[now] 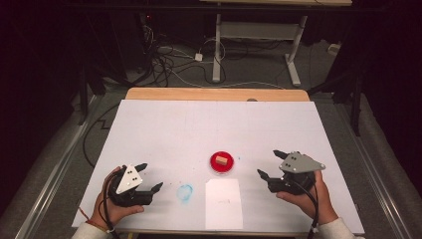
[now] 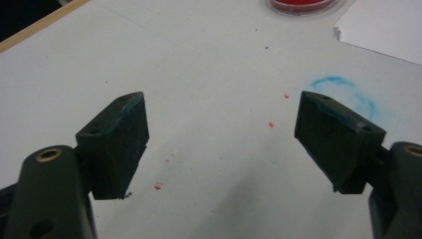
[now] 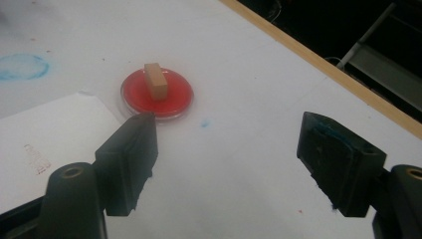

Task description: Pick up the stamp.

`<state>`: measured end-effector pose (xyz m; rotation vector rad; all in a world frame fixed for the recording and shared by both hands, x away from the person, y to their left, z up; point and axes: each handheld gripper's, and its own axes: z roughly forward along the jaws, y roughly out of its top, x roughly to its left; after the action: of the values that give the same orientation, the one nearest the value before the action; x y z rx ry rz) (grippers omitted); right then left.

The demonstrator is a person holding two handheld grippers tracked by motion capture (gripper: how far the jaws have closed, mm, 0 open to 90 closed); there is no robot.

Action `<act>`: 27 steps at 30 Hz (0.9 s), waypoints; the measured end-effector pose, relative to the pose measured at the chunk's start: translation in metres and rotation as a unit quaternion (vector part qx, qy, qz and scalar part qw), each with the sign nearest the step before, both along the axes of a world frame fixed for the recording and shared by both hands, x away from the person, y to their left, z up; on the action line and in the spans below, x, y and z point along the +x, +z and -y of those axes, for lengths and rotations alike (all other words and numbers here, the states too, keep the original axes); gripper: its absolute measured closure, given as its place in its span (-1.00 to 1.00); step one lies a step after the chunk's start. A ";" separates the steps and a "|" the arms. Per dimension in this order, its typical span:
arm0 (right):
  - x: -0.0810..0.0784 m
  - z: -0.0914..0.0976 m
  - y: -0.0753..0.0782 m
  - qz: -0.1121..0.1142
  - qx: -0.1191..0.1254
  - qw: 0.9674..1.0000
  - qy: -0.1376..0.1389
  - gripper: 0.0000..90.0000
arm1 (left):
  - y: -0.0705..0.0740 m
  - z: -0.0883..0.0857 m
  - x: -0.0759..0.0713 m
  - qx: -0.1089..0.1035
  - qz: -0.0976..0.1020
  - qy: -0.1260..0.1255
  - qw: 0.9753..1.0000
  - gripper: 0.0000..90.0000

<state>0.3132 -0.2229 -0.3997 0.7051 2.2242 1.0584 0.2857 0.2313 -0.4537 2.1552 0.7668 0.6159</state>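
Observation:
A small wooden block (image 1: 221, 160) (image 3: 156, 81) stands in a round red dish (image 1: 222, 163) (image 3: 177, 97) near the middle of the white table. My right gripper (image 1: 265, 163) (image 3: 226, 159) sits to the right of the dish, held in a hand, its jaws wide apart with nothing between them. My left gripper (image 1: 151, 175) (image 2: 221, 134) rests at the front left, also open and empty, pointing toward a blue ring smudge (image 1: 184, 193) (image 2: 343, 92). A white paper sheet (image 1: 223, 203) (image 3: 47, 134) lies in front of the dish.
The white table cover (image 1: 174, 129) ends at a wooden table edge (image 1: 214, 94) at the back. Cables and a desk frame (image 1: 259, 45) are on the floor beyond. Small red specks (image 2: 159, 186) dot the surface near my left gripper.

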 end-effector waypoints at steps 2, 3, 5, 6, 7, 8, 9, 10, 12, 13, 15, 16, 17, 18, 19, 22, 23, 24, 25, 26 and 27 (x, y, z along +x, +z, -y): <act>0.005 -0.004 0.002 -0.009 -0.004 1.000 0.009 -0.47 | 0.000 0.000 0.000 0.000 0.000 0.000 1.000 -0.54; 0.007 -0.006 0.003 -0.012 -0.006 1.000 0.012 -0.48 | 0.000 0.000 0.000 0.000 0.000 -0.001 1.000 -0.54; 0.010 -0.009 0.004 -0.023 -0.003 0.999 0.024 -0.48 | 0.000 0.000 0.000 0.004 -0.001 -0.002 1.000 -0.54; 0.012 -0.012 0.005 -0.028 -0.005 0.999 0.027 -0.48 | 0.000 0.001 0.000 0.004 -0.001 -0.003 1.000 -0.54; 0.014 -0.014 0.006 -0.026 -0.011 0.999 0.028 -0.48 | -0.001 0.001 0.000 0.004 0.000 -0.002 1.000 -0.54; 0.015 -0.016 0.006 -0.026 -0.013 0.999 0.030 -0.48 | -0.001 0.001 0.000 0.004 -0.001 -0.002 1.000 -0.54; 0.017 -0.019 0.007 -0.025 -0.016 0.999 0.033 -0.49 | -0.001 0.001 0.000 0.004 -0.002 -0.002 1.000 -0.54; 0.019 -0.022 0.008 -0.026 -0.016 0.999 0.033 -0.51 | -0.001 0.001 0.000 0.006 -0.002 -0.003 1.000 -0.54; 0.024 -0.027 0.010 -0.027 -0.020 0.999 0.036 -0.51 | -0.001 0.001 0.000 0.005 -0.002 -0.004 1.000 -0.54; 0.026 -0.030 0.012 -0.026 -0.021 0.999 0.034 -0.51 | -0.001 0.001 0.000 0.006 -0.002 -0.004 1.000 -0.54; 0.031 -0.035 0.015 -0.032 -0.018 0.999 0.037 -0.52 | -0.001 0.002 0.000 0.007 -0.003 -0.004 1.000 -0.54; 0.034 -0.037 0.016 -0.034 -0.023 0.998 0.040 -0.52 | -0.002 0.001 0.000 0.007 -0.004 -0.005 1.000 -0.54; 0.037 -0.040 0.018 -0.033 -0.025 0.998 0.042 -0.52 | -0.002 0.002 0.000 0.008 -0.004 -0.005 1.000 -0.54; 0.040 -0.043 0.019 -0.036 -0.030 0.998 0.046 -0.52 | -0.002 0.002 0.000 0.008 -0.004 -0.005 1.000 -0.54; 0.042 -0.047 0.019 -0.041 -0.035 0.997 0.048 -0.52 | -0.002 0.002 0.000 0.008 -0.005 -0.005 1.000 -0.54; 0.050 -0.058 0.021 -0.053 -0.047 0.996 0.056 -0.48 | -0.002 0.002 0.000 0.011 -0.005 -0.007 1.000 -0.54; 0.052 -0.062 0.021 -0.063 -0.049 0.995 0.062 -0.45 | -0.002 0.002 0.000 0.012 -0.005 -0.007 1.000 -0.54; 0.055 -0.066 0.021 -0.069 -0.057 0.993 0.073 -0.41 | -0.002 0.002 0.000 0.012 -0.006 -0.008 1.000 -0.54; 0.056 -0.070 0.020 -0.074 -0.065 0.992 0.074 -0.43 | -0.002 0.002 0.000 0.011 -0.006 -0.008 1.000 -0.54; 0.058 -0.075 0.020 -0.075 -0.072 0.992 0.077 -0.44 | -0.003 0.002 0.000 0.012 -0.006 -0.008 1.000 -0.54; 0.061 -0.079 0.019 -0.083 -0.075 0.990 0.085 -0.43 | -0.003 0.002 0.000 0.012 -0.006 -0.008 1.000 -0.54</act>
<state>0.3740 -0.1435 -0.3807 0.5642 2.5144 0.9278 0.2862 0.2293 -0.4564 2.1869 0.7524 0.6066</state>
